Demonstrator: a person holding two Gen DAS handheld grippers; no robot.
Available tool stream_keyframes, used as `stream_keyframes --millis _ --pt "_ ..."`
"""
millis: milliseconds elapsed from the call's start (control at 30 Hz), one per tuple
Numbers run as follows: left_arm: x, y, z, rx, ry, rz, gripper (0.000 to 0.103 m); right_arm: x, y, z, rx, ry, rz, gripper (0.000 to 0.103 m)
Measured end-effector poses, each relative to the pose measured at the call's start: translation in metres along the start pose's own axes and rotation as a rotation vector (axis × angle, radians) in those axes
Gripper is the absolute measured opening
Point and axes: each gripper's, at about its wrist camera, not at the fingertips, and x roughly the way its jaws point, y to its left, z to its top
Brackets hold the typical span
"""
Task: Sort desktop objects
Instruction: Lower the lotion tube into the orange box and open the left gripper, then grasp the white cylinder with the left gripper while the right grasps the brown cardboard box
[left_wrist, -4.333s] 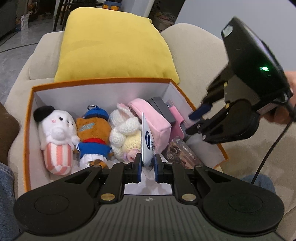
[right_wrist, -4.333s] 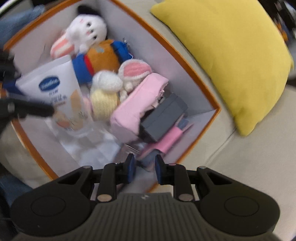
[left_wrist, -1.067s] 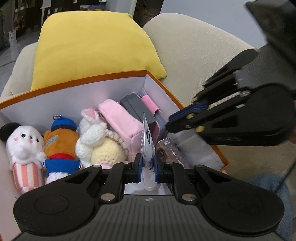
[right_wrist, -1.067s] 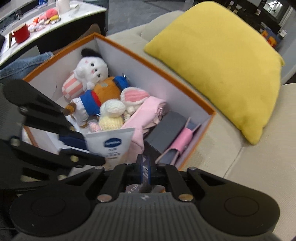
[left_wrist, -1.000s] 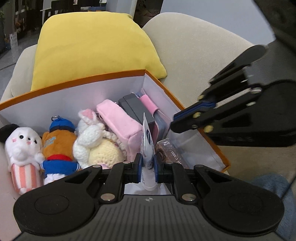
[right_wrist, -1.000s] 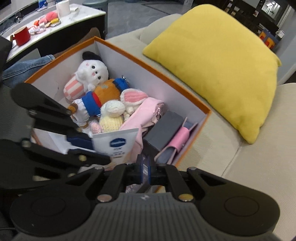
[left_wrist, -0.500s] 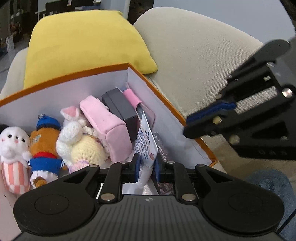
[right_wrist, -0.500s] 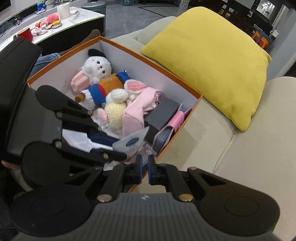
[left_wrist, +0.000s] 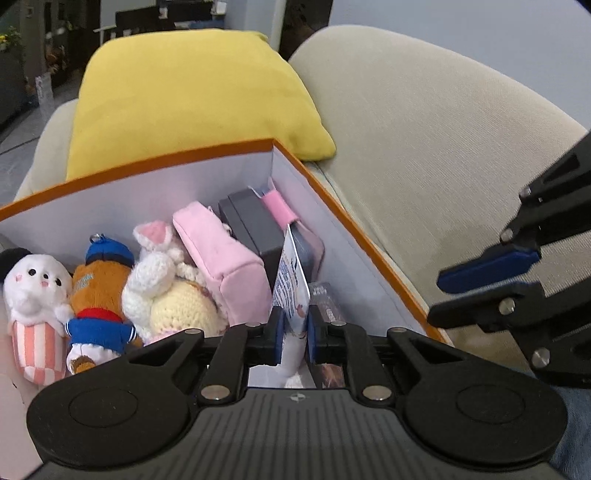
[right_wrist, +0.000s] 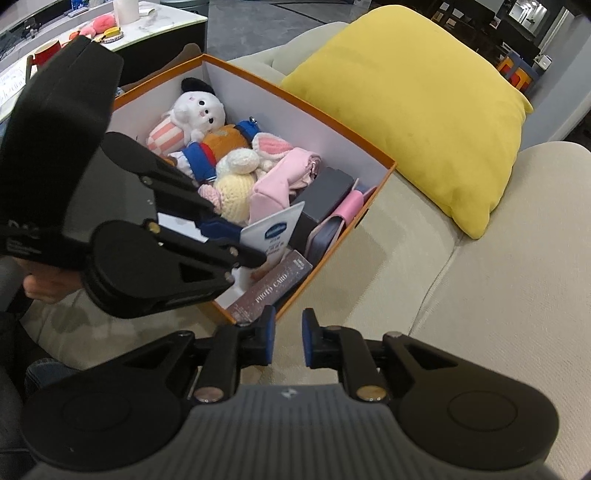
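So the left gripper (left_wrist: 294, 334) is still clamped on the white lotion tube (left_wrist: 291, 280), holding it upright near the right end of the orange-rimmed box (left_wrist: 373, 243), squeezed between the pink pouch (left_wrist: 221, 258) and the photo card pack (right_wrist: 271, 291). It's shifted rightward along the box compared with a few seconds back, so to me the tube looks about ready to be dropped into that slot. That gripper angles down into the box, and a bit of the person's hand (right_wrist: 44, 286) shows behind it. Further right, the right gripper (right_wrist: 287, 338) has backed out of the box and now hovers over the beige sofa cushion (right_wrist: 480, 295) just past the box corner, pointing steeply down. Its jaws are opening with nothing between them.
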Motion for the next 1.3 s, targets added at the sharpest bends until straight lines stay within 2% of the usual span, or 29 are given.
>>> stream_keyframes --millis 133,367,533,600,667,767,833,933,1067,1100,1233,1300 --pt "-0.001 -0.003 0.006 0.015 -0.062 0.028 0.013 0.003 -0.003 -0.003 0.021 0.016 -0.009 0.015" --pt "0.004 -0.001 0.007 0.02 -0.03 0.005 0.016 0.014 -0.004 -0.014 0.057 0.072 0.016 0.015" --pt "0.005 0.006 0.008 -0.005 0.025 -0.02 0.018 0.021 -0.002 -0.018 0.091 0.106 0.045 0.024" --pt "0.004 0.005 0.007 0.005 0.046 -0.019 0.023 0.022 -0.001 -0.02 0.102 0.118 0.052 0.026" --pt "0.003 0.007 0.006 0.008 0.054 -0.028 0.032 0.023 0.0 -0.022 0.112 0.129 0.059 0.028" --pt "-0.005 0.009 0.005 0.005 0.043 -0.035 0.041 0.022 0.0 -0.024 0.136 0.143 0.072 0.033" --pt "-0.015 0.012 0.005 0.009 0.023 -0.036 0.052 0.021 0.0 -0.027 0.16 0.149 0.084 0.033" --pt "-0.038 0.017 0.004 0.027 -0.001 -0.038 0.052 0.017 0.003 -0.03 0.178 0.145 0.112 0.037" --pt "-0.074 0.029 -0.004 0.028 -0.018 -0.029 0.055 0.021 0.012 -0.032 0.204 0.162 0.132 0.053" --pt "-0.083 0.033 -0.007 0.024 -0.017 -0.021 0.055 0.024 0.013 -0.032 0.22 0.168 0.133 0.057" --pt "-0.114 0.051 -0.028 0.014 0.005 0.026 0.056 0.038 0.018 -0.034 0.303 0.192 0.143 0.061" --pt "-0.123 0.059 -0.039 0.006 0.023 0.05 0.056 0.049 0.02 -0.035 0.345 0.226 0.118 0.07"
